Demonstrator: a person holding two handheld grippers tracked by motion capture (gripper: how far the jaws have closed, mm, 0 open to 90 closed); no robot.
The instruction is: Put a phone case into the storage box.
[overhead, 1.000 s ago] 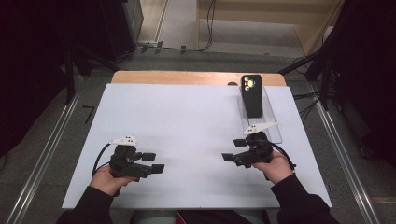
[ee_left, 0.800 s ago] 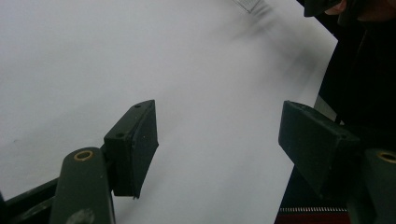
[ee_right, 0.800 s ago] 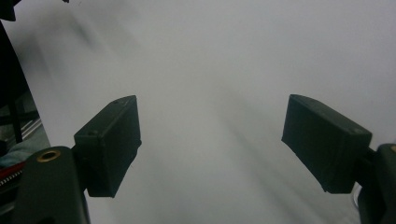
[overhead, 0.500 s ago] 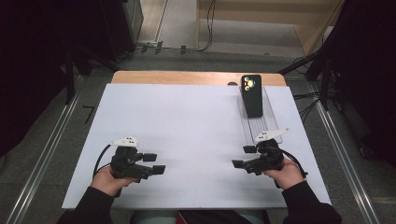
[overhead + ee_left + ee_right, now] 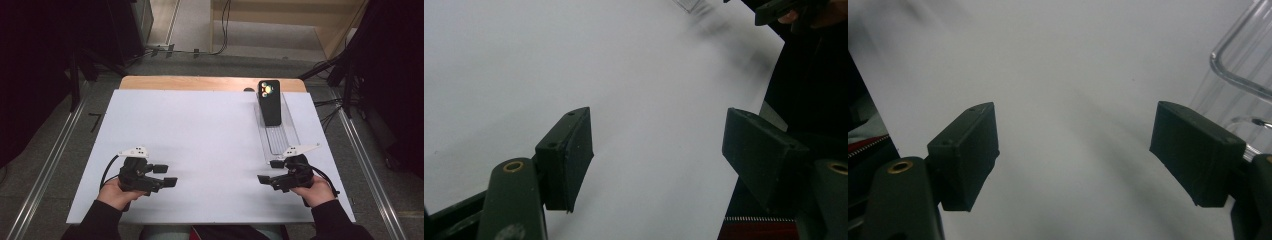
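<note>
Clear tray lay on the white table, long and narrow, its near end just beyond the right gripper and a little to that gripper's outer side. Black phone stood propped in the tray's far end, camera lenses uppermost; the near stretch of tray held nothing I could make out. Whether the phone leaned on the tray wall or on a stand: could not tell.

Right gripper: jaws spread, nothing between them, pointed inward across the table toward the left gripper. Held low over the white surface by the right hand. From its own camera the right gripper had bare table ahead and the tray's rounded clear corner just off its one jaw, apart from it.

Left gripper: jaws spread, empty, pointed toward the right one, well apart from tray and phone. Held in the left hand. In the left gripper view the left gripper faced plain table; a blurred tray edge and part of the right gripper were cut off at the top margin.

Sleeves cut by the bottom edge in the high view.
</note>
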